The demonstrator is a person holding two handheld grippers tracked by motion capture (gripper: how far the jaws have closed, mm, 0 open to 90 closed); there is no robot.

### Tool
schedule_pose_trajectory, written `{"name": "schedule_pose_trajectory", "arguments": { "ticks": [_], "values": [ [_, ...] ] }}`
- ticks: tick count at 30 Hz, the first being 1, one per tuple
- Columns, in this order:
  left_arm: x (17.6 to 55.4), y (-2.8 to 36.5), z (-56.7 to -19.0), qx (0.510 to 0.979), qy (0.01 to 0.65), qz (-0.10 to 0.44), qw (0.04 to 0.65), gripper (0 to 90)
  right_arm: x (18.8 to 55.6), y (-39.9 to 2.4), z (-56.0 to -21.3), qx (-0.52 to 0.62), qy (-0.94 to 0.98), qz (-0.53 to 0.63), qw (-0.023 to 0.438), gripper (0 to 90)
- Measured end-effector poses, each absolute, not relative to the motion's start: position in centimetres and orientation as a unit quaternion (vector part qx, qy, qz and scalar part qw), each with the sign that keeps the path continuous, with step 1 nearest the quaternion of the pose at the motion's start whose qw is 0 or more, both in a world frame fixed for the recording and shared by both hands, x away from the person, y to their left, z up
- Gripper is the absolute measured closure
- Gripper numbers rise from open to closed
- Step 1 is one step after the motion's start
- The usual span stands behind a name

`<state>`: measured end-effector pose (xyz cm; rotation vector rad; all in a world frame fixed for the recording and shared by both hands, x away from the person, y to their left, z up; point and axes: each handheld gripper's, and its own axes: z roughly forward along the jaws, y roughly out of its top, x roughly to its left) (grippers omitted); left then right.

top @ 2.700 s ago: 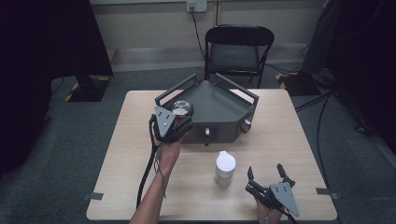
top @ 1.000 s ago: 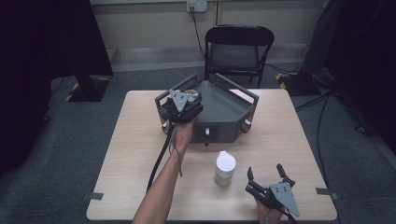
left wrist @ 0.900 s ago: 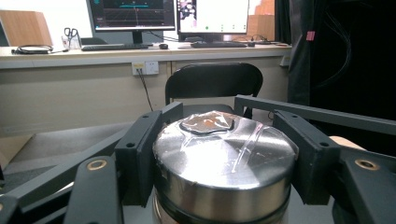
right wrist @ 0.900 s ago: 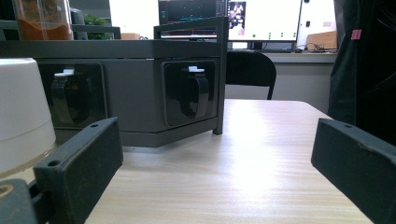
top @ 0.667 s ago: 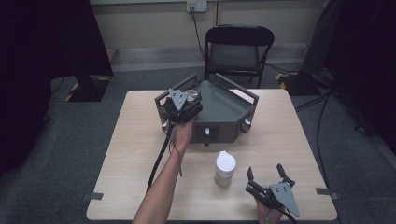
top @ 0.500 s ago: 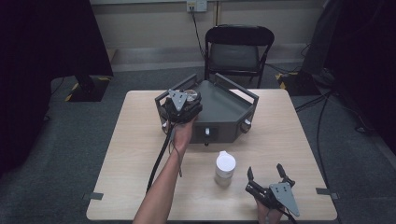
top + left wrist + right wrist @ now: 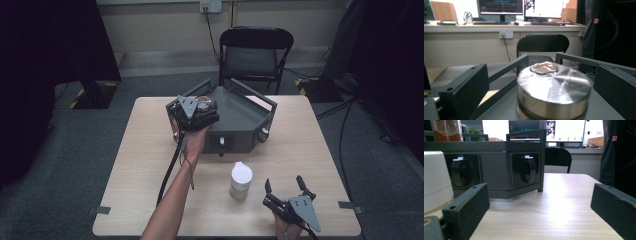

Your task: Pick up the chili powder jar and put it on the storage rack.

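Left jaws just opened around the jar on the grey stand

The left gripper (image 7: 199, 111) had just spread its jaws wide; one metal-lidded jar (image 7: 554, 88) stood upright between them, clear of both pads, on the grey stand (image 7: 240, 120). A second jar, white-lidded (image 7: 241, 180), stood on the table (image 7: 305, 150) ahead and left of the right gripper (image 7: 286, 192), whose jaws also gaped wide and empty. Two jars, two grippers, one stand; the left hand was nearer the metal-lidded jar
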<state>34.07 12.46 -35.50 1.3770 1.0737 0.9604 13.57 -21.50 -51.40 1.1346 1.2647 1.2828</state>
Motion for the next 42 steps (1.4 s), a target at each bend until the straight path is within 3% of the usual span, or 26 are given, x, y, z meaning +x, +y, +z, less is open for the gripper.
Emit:
{"name": "schedule_pose_trajectory", "arguments": {
  "ticks": [24,42],
  "values": [
    [30.6,14.2,-37.4,0.57,0.443,0.376,0.581,0.0,13.6,-21.4,-51.4,0.467,0.519,0.526,0.486,0.8],
    [26.8,15.4,-38.9,0.568,0.427,0.391,0.585,0.0,13.6,-21.4,-51.4,0.468,0.517,0.526,0.487,0.8]
  ]
}}
